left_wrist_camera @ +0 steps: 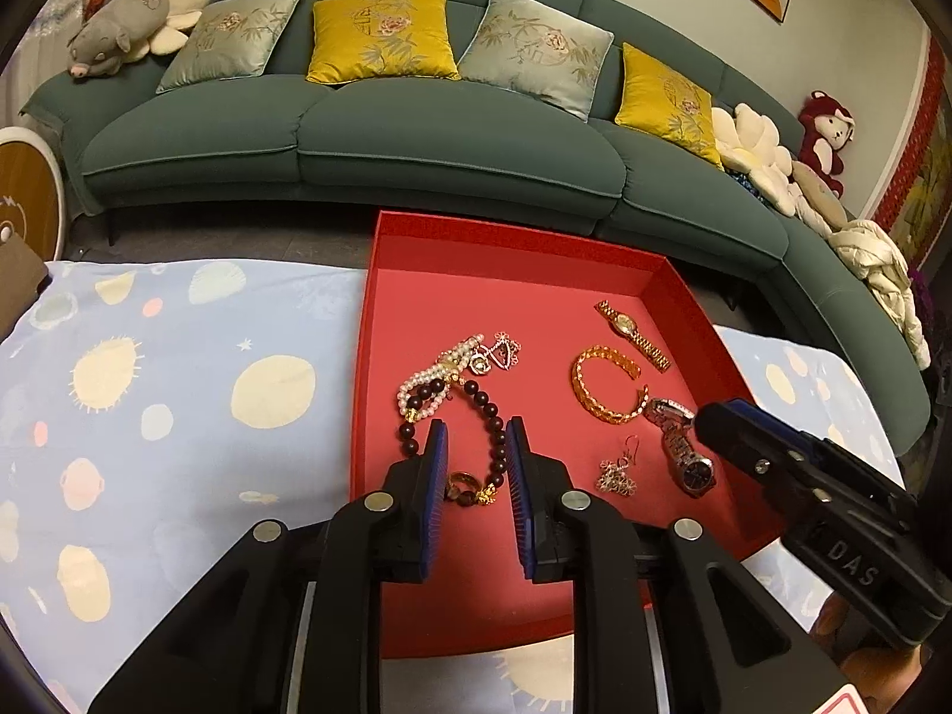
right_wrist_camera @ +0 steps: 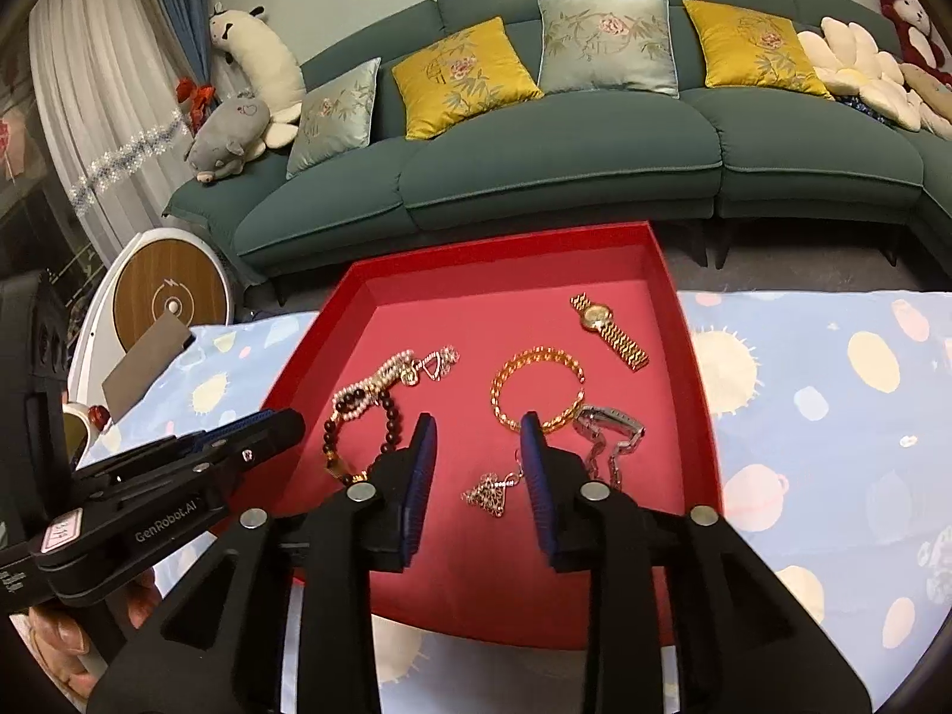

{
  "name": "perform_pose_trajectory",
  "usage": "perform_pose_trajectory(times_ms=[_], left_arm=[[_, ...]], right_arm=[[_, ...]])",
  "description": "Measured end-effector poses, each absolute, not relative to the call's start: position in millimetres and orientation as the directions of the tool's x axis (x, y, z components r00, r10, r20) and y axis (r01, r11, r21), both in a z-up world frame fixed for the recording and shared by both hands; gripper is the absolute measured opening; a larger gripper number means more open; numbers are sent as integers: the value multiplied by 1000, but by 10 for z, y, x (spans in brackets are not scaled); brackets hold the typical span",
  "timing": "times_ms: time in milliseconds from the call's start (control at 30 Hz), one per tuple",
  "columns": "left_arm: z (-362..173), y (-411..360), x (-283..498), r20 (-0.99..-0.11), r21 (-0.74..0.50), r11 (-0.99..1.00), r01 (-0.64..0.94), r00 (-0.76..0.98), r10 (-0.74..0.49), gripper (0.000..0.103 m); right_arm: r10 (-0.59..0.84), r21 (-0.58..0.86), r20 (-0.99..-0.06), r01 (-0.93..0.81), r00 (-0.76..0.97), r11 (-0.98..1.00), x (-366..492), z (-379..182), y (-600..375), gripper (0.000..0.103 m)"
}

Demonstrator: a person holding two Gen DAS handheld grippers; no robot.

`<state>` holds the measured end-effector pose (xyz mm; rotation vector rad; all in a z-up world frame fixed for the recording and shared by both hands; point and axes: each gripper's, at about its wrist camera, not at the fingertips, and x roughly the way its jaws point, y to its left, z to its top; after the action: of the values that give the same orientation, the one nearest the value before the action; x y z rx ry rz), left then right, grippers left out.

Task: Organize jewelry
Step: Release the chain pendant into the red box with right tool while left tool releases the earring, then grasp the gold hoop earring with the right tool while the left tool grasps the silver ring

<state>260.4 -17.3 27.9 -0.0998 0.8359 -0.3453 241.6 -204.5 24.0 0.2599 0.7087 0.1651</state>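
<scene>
A red tray [left_wrist_camera: 511, 607] [right_wrist_camera: 690, 321] holds the jewelry. In the left wrist view my left gripper [left_wrist_camera: 474, 437] is open above a dark bead bracelet [left_wrist_camera: 497, 416] with a gold ring [left_wrist_camera: 463, 485] beside it. A pearl necklace [left_wrist_camera: 425, 384], gold bangle [left_wrist_camera: 601, 381], gold watch [left_wrist_camera: 630, 327], silver watch [left_wrist_camera: 684, 452] and crystal earring [left_wrist_camera: 619, 470] lie around. In the right wrist view my right gripper [right_wrist_camera: 477, 431] is open over the crystal earring [right_wrist_camera: 491, 494], with the gold bangle [right_wrist_camera: 535, 387] and silver watch [right_wrist_camera: 613, 428] close by.
The tray rests on a light blue patterned cloth [left_wrist_camera: 149, 416] [right_wrist_camera: 833, 416]. A green sofa [left_wrist_camera: 416, 137] with cushions stands behind. A round white and wood device [right_wrist_camera: 166, 297] is at the left. Each gripper shows in the other's view, the right one [left_wrist_camera: 803, 476] and the left one [right_wrist_camera: 178, 476].
</scene>
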Motion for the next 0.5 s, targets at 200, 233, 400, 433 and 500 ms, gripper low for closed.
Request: perform_pose_trajectory(times_ms=[200, 233, 400, 433, 500], left_arm=[[934, 95, 2277, -626, -265, 932, 246, 692, -360, 36], [1041, 154, 2161, -610, -267, 930, 251, 704, -365, 41], [1301, 488, 1517, -567, -251, 942, 224, 754, -331, 50], [1283, 557, 1376, -564, -261, 941, 216, 757, -330, 51], [1193, 642, 1170, -577, -278, 941, 193, 749, -325, 51]], right_arm=[[240, 305, -519, -84, 820, 949, 1991, 988, -2148, 36], [233, 288, -506, -91, 830, 953, 1857, 1112, -2151, 38], [195, 246, -457, -88, 868, 965, 1103, 1380, -2205, 51], [184, 237, -459, -80, 869, 968, 967, 1354, -2219, 51], [171, 232, -491, -61, 854, 971, 762, 1238, -2238, 51]])
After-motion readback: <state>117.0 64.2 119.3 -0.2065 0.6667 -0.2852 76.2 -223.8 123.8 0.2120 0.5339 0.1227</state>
